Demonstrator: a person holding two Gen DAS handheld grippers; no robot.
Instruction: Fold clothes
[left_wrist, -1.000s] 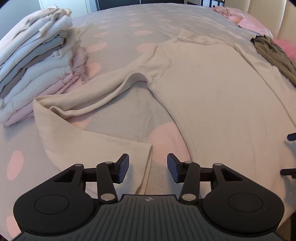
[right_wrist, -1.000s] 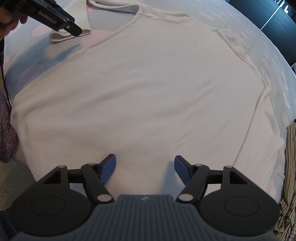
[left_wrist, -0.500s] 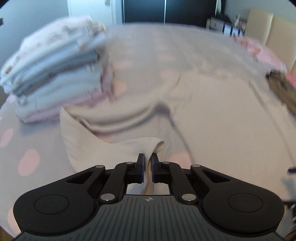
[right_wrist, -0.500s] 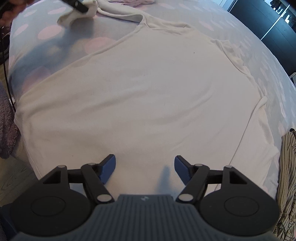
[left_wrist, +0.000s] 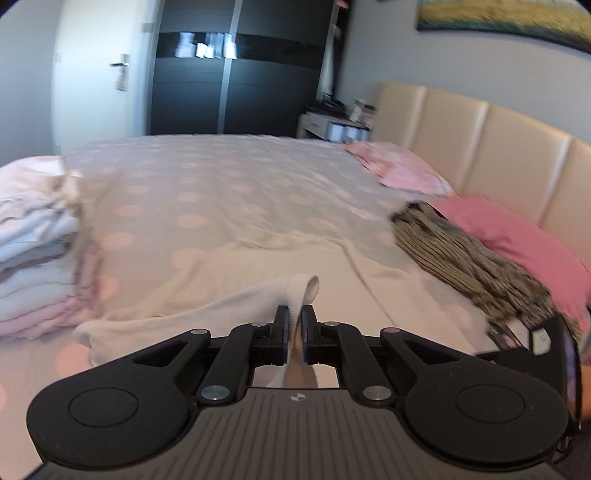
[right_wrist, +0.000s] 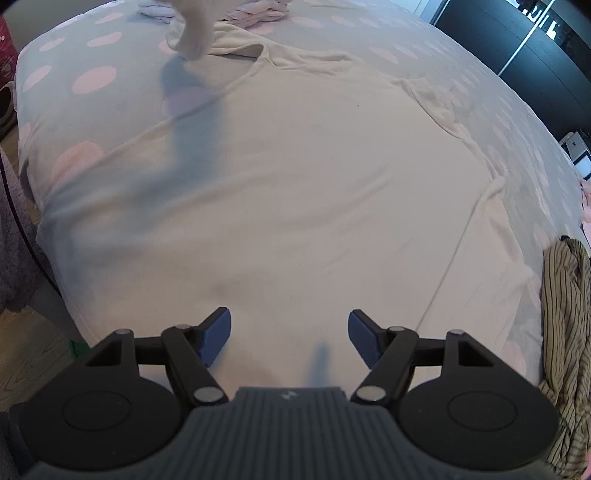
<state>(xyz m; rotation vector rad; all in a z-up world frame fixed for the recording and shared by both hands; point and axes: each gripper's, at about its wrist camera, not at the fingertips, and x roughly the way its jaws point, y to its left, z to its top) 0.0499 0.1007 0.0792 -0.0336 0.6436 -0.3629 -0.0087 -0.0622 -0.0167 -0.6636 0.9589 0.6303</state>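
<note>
— So, what changed?
— My left gripper (left_wrist: 293, 328) has pinched the sleeve cuff (left_wrist: 301, 288) and lifted it off the bed (left_wrist: 221, 192); a second ago its jaws stood wide above the flat sleeve.
— And the right?
— Right gripper (right_wrist: 289, 338) gapes, empty, over the cream top (right_wrist: 295, 184) (body spread flat). Sleeve fold under way, I'd judge.

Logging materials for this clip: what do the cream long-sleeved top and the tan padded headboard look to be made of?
Cream long-sleeved top: probably soft matte knit, cotton-like; it lies limp with shallow creases, and its sleeve droops from the left gripper. Tan padded headboard: smooth leather or faux leather, judging by its faint sheen and stitched vertical panels; which one cannot be told.
</note>
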